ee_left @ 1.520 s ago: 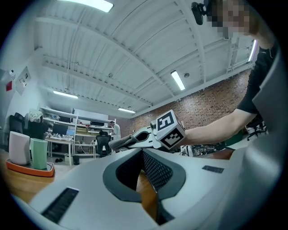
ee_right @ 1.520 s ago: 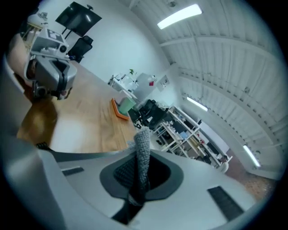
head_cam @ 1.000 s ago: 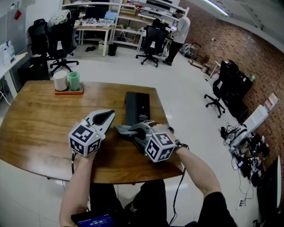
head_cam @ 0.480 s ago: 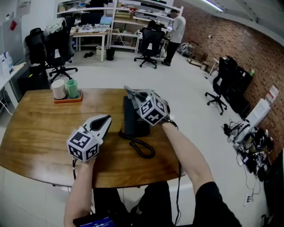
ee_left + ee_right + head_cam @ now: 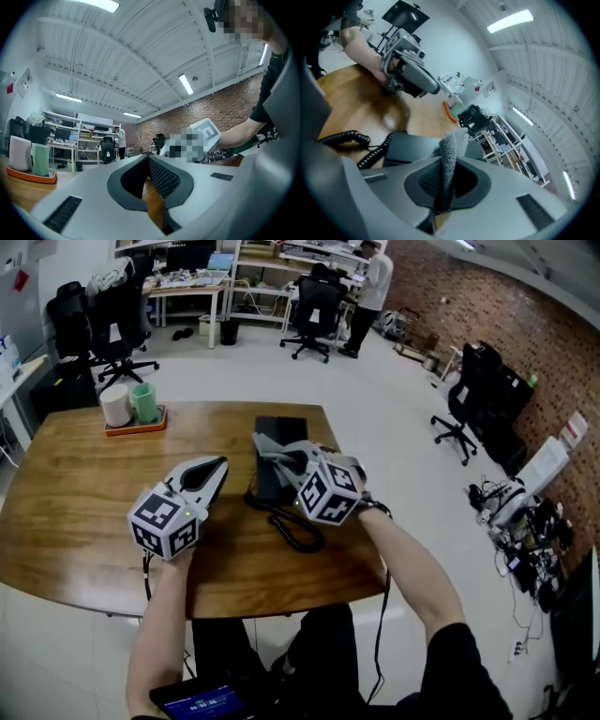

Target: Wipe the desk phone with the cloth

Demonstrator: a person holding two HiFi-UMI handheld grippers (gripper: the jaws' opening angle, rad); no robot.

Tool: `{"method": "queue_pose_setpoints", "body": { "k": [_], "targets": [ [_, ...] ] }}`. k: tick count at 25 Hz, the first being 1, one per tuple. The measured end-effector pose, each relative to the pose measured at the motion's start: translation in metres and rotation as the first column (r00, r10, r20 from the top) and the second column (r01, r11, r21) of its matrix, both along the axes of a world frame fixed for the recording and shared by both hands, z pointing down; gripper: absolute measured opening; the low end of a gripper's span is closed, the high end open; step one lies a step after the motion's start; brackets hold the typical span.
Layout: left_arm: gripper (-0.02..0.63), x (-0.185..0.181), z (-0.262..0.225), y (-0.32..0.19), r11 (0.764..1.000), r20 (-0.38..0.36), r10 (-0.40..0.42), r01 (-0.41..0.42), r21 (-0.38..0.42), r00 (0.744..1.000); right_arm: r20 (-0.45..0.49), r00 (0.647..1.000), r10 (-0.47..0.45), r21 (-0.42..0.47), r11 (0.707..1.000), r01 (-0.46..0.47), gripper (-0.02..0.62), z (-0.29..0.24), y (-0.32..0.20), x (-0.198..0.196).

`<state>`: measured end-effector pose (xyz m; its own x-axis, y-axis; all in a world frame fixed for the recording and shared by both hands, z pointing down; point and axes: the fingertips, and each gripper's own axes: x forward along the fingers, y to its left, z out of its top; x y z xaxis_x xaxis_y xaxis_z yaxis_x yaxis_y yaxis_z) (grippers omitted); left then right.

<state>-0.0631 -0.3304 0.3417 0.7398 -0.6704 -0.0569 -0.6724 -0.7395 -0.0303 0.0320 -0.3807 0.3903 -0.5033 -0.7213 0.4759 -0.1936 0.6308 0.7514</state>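
The black desk phone (image 5: 284, 432) lies in the middle of the wooden table (image 5: 75, 493), its coiled cord (image 5: 292, 529) looping toward me. My right gripper (image 5: 275, 454) is over the phone's middle, shut on a grey cloth (image 5: 267, 442) that drapes onto the phone. In the right gripper view the cloth (image 5: 450, 146) stands pinched between the jaws, above the phone (image 5: 408, 146) and cord (image 5: 344, 138). My left gripper (image 5: 217, 468) hovers left of the phone, shut and holding nothing. In its own view the left gripper (image 5: 148, 159) shows only wood behind its jaws.
An orange tray (image 5: 134, 425) with a white cup (image 5: 114, 407) and a green cup (image 5: 143, 401) sits at the table's far left. Office chairs (image 5: 310, 310), desks and a standing person (image 5: 369, 285) are beyond the table. The table's right edge lies close to the phone.
My right gripper swept with the cloth from the cord end to the phone's far end, then came back to its middle. The left gripper barely moved.
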Motion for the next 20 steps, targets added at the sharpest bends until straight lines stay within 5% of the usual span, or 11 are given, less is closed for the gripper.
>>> {"method": "queue_pose_setpoints", "body": {
  "k": [8, 12, 15, 20],
  "targets": [
    [-0.002, -0.001, 0.003, 0.001, 1.000, -0.001, 0.004, -0.004, -0.011, 1.000, -0.115, 0.968, -0.221, -0.162, 0.966, 0.201, 0.025, 0.027, 0.078, 0.004],
    [-0.002, -0.001, 0.003, 0.002, 1.000, -0.006, 0.003, -0.004, -0.014, 1.000, 0.112, 0.992, -0.052, -0.057, 0.997, 0.059, 0.025, -0.028, 0.019, 0.006],
    [-0.002, -0.003, 0.004, 0.001, 1.000, -0.013, 0.001, -0.002, -0.021, 1.000, 0.253, 0.963, 0.094, -0.005, 0.995, -0.095, 0.025, -0.057, -0.037, 0.008],
    [-0.002, 0.001, 0.002, 0.001, 1.000, -0.008, 0.004, -0.004, -0.013, 1.000, 0.231, 0.958, 0.170, 0.006, 0.984, -0.176, 0.025, -0.050, -0.074, 0.000]
  ]
}}
